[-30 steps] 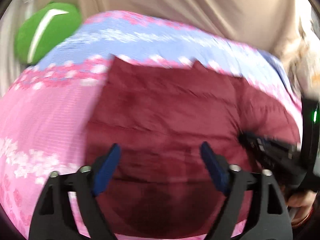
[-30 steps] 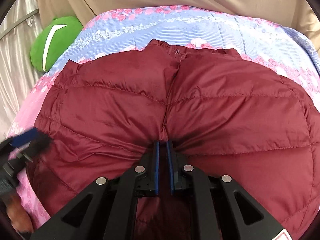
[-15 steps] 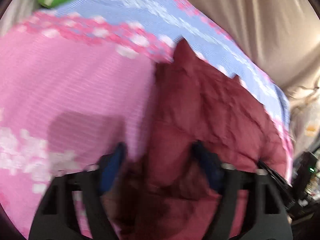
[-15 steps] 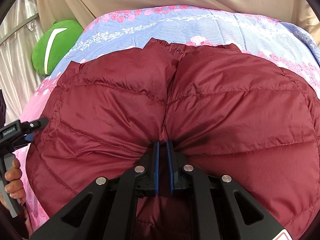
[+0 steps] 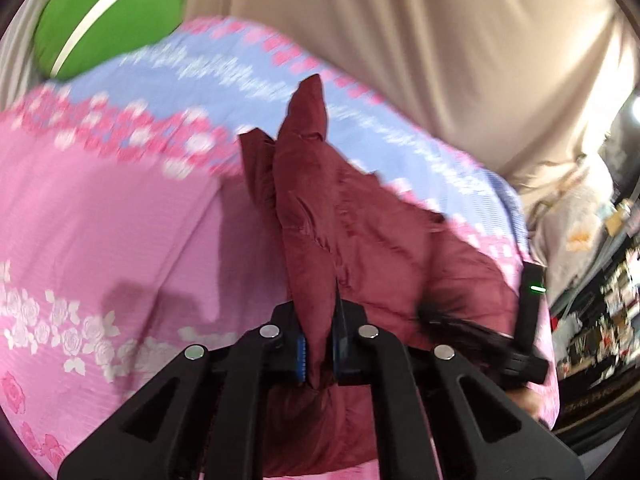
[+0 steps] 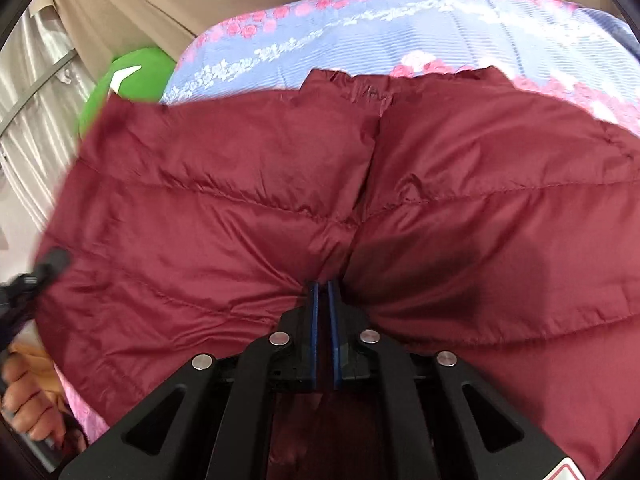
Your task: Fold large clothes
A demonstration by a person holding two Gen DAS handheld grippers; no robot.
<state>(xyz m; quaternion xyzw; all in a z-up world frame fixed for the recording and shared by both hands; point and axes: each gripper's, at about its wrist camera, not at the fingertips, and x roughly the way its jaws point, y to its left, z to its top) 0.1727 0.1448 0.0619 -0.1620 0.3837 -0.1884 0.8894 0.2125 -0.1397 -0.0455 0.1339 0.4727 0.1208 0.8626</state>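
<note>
A dark red quilted down jacket (image 6: 240, 216) lies on a bed with a pink and blue flowered sheet (image 5: 100, 208). My left gripper (image 5: 319, 354) is shut on the jacket's left edge (image 5: 312, 216), which stands up in a raised fold. My right gripper (image 6: 325, 334) is shut on the jacket's near edge at its middle, where the fabric bunches. The right gripper also shows at the right of the left wrist view (image 5: 520, 360). The left gripper and the hand holding it show at the left edge of the right wrist view (image 6: 28, 292).
A green cushion (image 5: 108, 16) sits at the bed's far left corner, also in the right wrist view (image 6: 120, 88). A beige curtain (image 5: 400, 20) hangs behind the bed. Cluttered shelves (image 5: 612, 304) stand to the right.
My left gripper was open over the jacket, moved to its left edge and closed on it, lifting the edge into a fold. My right gripper stayed shut on the near edge.
</note>
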